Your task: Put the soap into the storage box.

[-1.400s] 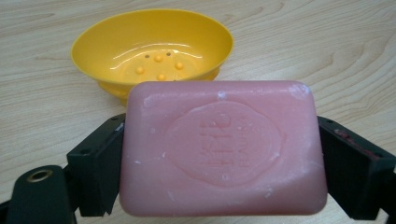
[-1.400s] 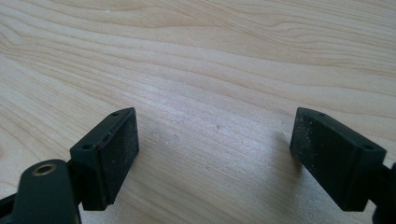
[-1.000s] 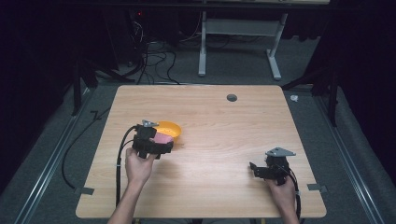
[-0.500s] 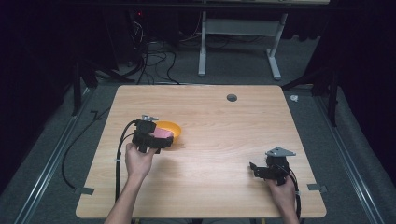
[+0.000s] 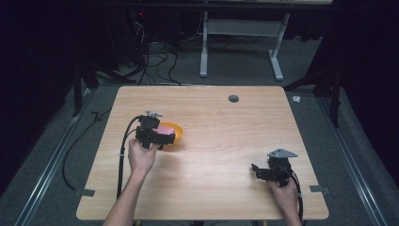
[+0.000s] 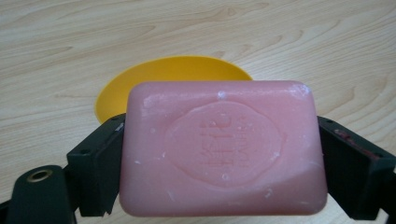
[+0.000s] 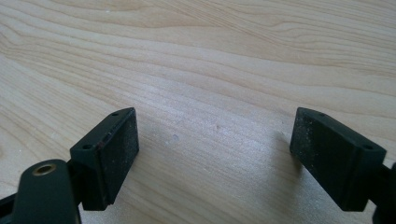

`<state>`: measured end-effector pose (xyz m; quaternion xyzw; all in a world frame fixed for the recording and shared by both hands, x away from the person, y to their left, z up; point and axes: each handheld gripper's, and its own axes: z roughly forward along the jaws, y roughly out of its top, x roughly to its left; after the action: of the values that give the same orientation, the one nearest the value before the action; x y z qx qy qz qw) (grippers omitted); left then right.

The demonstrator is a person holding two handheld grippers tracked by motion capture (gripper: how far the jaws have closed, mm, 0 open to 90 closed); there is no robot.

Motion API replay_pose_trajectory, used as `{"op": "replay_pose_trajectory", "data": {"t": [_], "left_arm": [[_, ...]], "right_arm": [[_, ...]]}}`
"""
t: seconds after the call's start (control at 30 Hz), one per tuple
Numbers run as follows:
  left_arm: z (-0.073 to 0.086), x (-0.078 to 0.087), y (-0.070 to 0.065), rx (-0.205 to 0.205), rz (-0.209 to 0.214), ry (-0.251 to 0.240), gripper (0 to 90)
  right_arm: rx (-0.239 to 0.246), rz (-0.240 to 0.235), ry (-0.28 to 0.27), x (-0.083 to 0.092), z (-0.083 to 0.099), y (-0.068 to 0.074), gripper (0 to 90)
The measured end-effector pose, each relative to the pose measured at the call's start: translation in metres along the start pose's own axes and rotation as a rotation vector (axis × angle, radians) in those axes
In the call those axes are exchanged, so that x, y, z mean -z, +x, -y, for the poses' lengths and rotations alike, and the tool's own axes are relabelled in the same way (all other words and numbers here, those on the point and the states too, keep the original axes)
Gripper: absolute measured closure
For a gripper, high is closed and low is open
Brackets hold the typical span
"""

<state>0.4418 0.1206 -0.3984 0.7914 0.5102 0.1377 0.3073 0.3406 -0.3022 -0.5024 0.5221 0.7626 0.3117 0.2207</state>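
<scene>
My left gripper [image 5: 162, 136] is shut on a pink bar of soap [image 6: 223, 147], pinched by its two short ends between the black jaws. The soap [image 5: 164, 129] hangs just over a shallow yellow dish [image 5: 173, 131] at the table's left middle. In the left gripper view the dish [image 6: 163, 77] lies right behind and below the bar. Near the front right of the table my right gripper [image 5: 258, 171] rests low. Its jaws stand wide apart in the right gripper view, with bare wood between the fingertips [image 7: 217, 154].
The light wooden table [image 5: 221, 155] has a small dark hole [image 5: 233, 98] near its far edge. Black cables trail from both grippers off the front edge. Dark floor, cables and a desk frame lie beyond the table.
My left gripper has carried the soap a little farther away from me, onto the near side of the yellow dish. The right gripper has stayed put.
</scene>
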Motion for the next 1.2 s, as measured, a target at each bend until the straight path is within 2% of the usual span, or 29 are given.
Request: {"op": "replay_pose_trajectory", "data": {"t": [0.2, 0.33, 0.47, 0.77, 0.87, 1.0, 1.2], "left_arm": [[-0.008, -0.006, 0.001, 0.007, -0.012, 0.006, 13.7], [-0.011, -0.011, 0.005, 0.033, -0.009, 0.006, 13.7], [-0.014, -0.017, 0.008, 0.038, -0.034, 0.018, 13.7], [-0.023, -0.029, 0.008, 0.041, -0.052, 0.027, 13.7], [-0.023, -0.036, 0.010, 0.054, -0.058, 0.039, 13.7], [-0.023, -0.044, 0.012, 0.055, -0.076, 0.060, 13.7], [-0.023, -0.051, 0.013, 0.057, -0.084, 0.080, 13.7]], "right_arm": [[0.000, 0.000, 0.000, 0.000, 0.000, 0.000, 16.1], [0.000, 0.000, 0.000, 0.000, 0.000, 0.000, 16.1], [0.000, 0.000, 0.000, 0.000, 0.000, 0.000, 16.2], [0.002, 0.000, -0.001, 0.000, 0.000, 0.000, 16.1], [0.002, 0.000, -0.001, 0.000, 0.000, 0.000, 16.1], [0.001, 0.000, 0.000, 0.000, 0.000, 0.000, 16.1], [0.001, 0.000, 0.000, 0.000, 0.000, 0.000, 16.1]]}}
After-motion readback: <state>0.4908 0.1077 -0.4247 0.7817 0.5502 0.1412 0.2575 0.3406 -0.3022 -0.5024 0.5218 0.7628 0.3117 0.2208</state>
